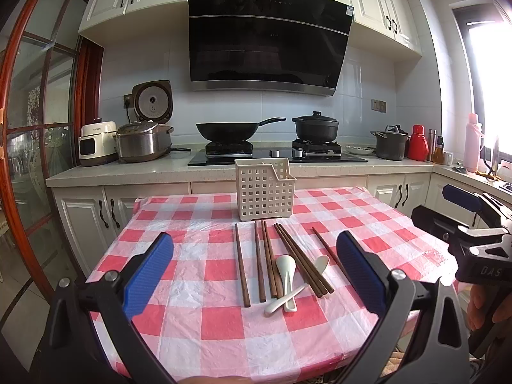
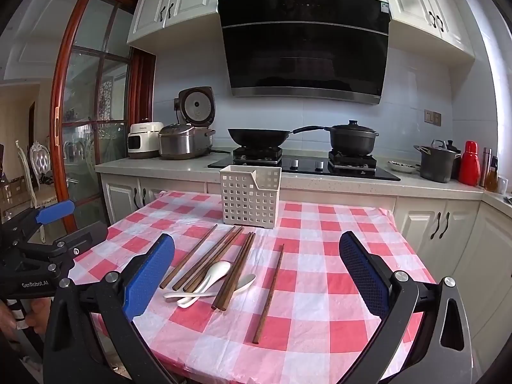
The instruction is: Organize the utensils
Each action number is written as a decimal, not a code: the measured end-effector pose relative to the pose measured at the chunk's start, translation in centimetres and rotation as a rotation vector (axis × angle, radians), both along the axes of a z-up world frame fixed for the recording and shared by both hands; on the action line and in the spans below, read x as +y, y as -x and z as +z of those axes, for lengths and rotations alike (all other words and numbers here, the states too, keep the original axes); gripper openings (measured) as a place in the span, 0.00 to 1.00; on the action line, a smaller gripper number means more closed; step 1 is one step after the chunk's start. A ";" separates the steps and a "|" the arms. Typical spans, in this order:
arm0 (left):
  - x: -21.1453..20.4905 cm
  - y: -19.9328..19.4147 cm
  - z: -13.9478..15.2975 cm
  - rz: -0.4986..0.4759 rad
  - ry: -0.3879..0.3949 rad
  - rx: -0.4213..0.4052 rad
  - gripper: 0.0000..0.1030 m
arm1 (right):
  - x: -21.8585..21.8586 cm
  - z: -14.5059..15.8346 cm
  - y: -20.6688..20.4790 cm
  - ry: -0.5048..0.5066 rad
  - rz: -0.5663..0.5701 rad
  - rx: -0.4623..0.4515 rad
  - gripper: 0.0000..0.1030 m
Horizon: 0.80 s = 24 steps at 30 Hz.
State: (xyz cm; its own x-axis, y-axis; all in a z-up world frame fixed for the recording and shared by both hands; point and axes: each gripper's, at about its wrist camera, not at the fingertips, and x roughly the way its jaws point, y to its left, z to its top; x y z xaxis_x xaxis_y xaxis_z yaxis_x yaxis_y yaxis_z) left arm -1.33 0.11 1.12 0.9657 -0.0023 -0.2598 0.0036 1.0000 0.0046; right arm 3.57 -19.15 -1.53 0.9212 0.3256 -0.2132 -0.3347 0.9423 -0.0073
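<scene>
Left gripper (image 1: 254, 272) and right gripper (image 2: 256, 272) both spread to full width, nothing held, hovering over near edge of checked tablecloth (image 1: 198, 336). Between and beyond the pads: wooden chopsticks (image 1: 259, 262) fanned loosely with two white spoons (image 1: 286, 272) lying across them, one stray chopstick (image 2: 268, 294) apart at right; slotted basket (image 1: 264, 192) upright at far side. Risk: thin sticks rolling or crossing spoons dragged along on pinch, slick plastic cover bunching.

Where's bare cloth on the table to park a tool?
Free: the left strip between the table edge and the leftmost chopstick, and the right side beyond the lone chopstick. Crowded: the middle, where chopsticks and two spoons overlap below the basket.
</scene>
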 end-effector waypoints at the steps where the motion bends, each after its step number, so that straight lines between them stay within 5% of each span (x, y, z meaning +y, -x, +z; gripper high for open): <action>1: 0.0 0.1 0.1 0.001 0.000 -0.003 0.96 | 0.0 0.0 0.1 0.000 -0.001 -0.004 0.94; 24: 0.0 0.8 0.3 0.005 -0.011 -0.021 0.96 | 0.0 0.3 0.3 -0.004 0.001 -0.011 0.94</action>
